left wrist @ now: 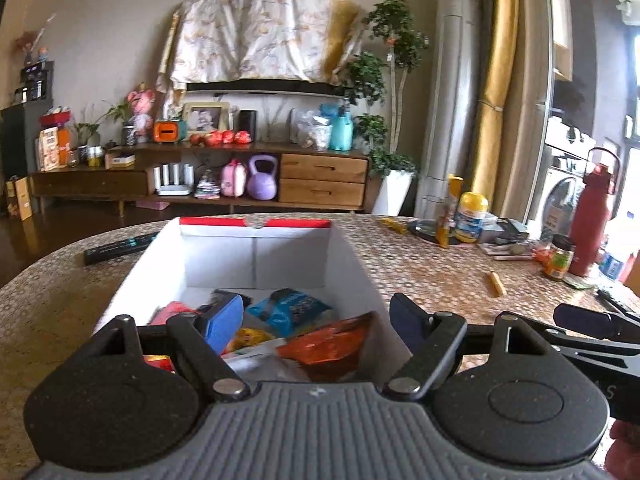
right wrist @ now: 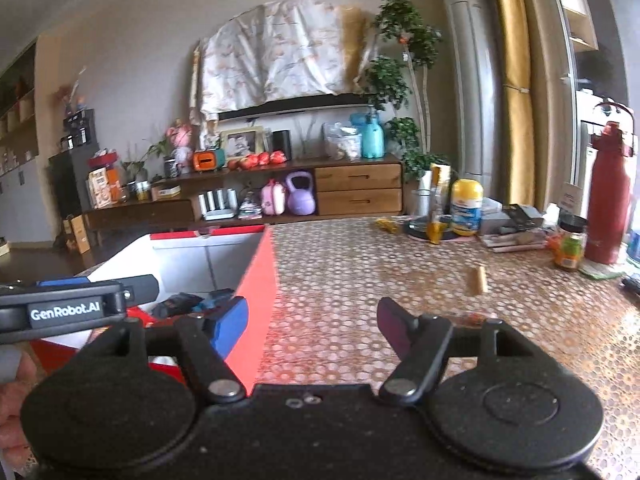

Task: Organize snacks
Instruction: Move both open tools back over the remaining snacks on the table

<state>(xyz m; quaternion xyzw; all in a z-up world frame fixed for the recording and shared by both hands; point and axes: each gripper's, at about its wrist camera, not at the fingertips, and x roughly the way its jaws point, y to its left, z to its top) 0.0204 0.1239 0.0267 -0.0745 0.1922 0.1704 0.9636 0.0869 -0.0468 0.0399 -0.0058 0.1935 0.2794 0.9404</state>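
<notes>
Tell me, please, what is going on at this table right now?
A person holds a two-finger gripper in each hand over a table, sorting snacks into a red-and-white box. The box already holds several packets, among them a blue one and an orange one. The left gripper hangs open over the box with nothing in its jaws. The right gripper is open and empty too, beside the box's red wall. One small tan stick snack lies loose on the table.
</notes>
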